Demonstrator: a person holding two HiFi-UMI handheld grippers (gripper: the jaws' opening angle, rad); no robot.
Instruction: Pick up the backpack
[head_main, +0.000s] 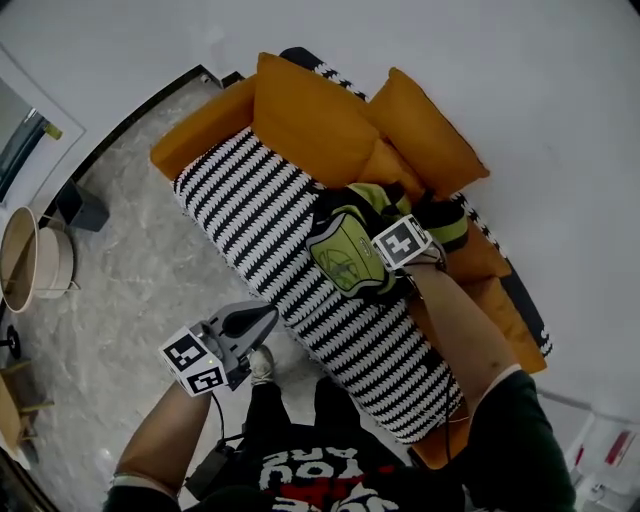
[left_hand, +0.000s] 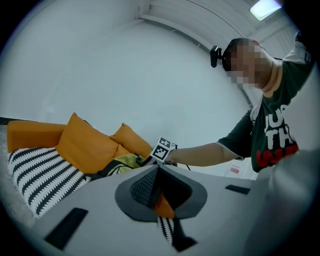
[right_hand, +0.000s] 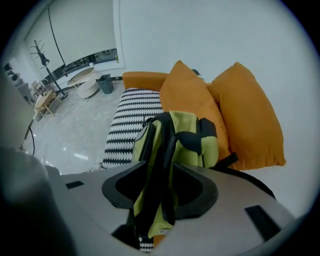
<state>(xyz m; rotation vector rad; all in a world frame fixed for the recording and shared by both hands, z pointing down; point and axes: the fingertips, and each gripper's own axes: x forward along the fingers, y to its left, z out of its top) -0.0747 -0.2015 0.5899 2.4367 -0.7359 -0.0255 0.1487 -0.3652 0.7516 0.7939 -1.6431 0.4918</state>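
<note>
Closest to the person, the left gripper (head_main: 268, 316) hangs low by their hip over the pale stone floor (head_main: 120, 270), well apart from the job. Its jaws are pressed together with nothing between them. It looks idle to me.

Further out, the right arm stretches across the sofa (head_main: 260, 215), and the right gripper (right_hand: 160, 186) points steeply down onto the backpack (head_main: 345, 255). Its jaws stand wide apart. A fold of the green and black bag, with a black strap running along it, rises up through the gap. I see dark space on either side of that fold, so the pads are not yet pressing on it.

The backpack lies on the striped seat toward the back, leaning against the lower orange cushions. Behind it two big orange cushions (head_main: 310, 120) are propped against the white wall.

As I read it, the reach is done and the grab comes next. The jaws need to close firmly on that raised fold or strap, and only then should the arm lift. I would aim for the strap and not the loose green cloth, since the bag looks soft and would likely sag or slip from a thin pinch. A straight pull upward should free it from the cushions.
</note>
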